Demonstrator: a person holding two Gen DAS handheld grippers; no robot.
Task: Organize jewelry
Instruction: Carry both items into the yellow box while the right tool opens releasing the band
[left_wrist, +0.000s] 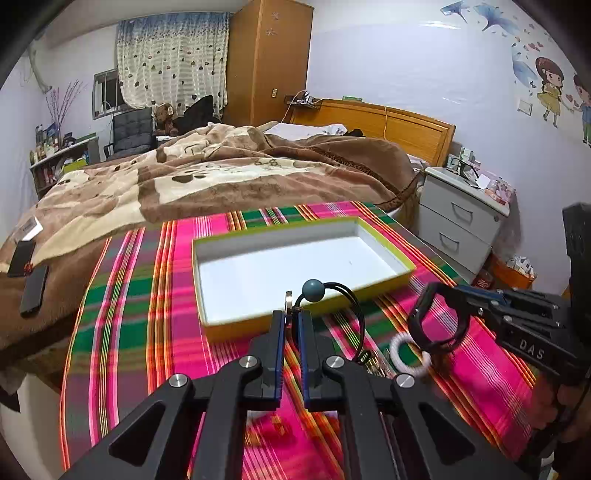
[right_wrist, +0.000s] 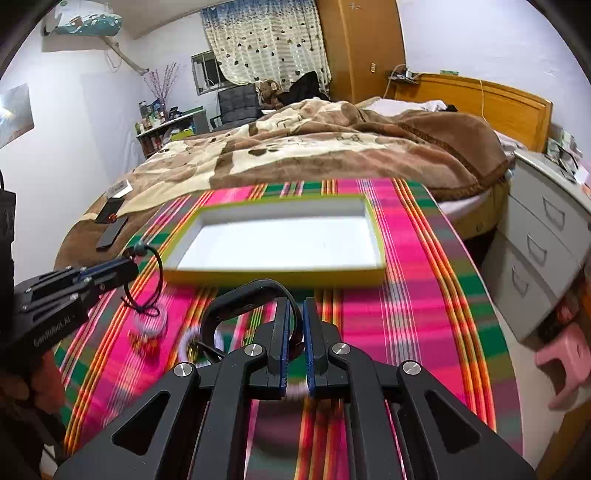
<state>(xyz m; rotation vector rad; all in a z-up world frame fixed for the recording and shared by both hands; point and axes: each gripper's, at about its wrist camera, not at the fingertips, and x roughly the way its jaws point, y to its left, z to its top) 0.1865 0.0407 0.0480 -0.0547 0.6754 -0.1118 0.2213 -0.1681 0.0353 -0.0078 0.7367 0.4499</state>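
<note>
Here, glossy black band (right_wrist: 236, 306) (curved) over striped cloth (right_wrist: 388, 314)

Tray (left_wrist: 221, 325) on tablecloth (left_wrist: 122, 332) before bed (left_wrist: 221, 173)

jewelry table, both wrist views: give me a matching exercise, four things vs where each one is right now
Things:
1. black cord with grey bead
2. black wristband
3. white beaded bracelet
4. yellow-rimmed box

Places:
A. lying on the striped cloth
B. pinched in the right tool
C. on the cloth, nothing inside
D. pinched in the left tool

Pairs: 1-D, 2-B, 3-A, 4-C
</note>
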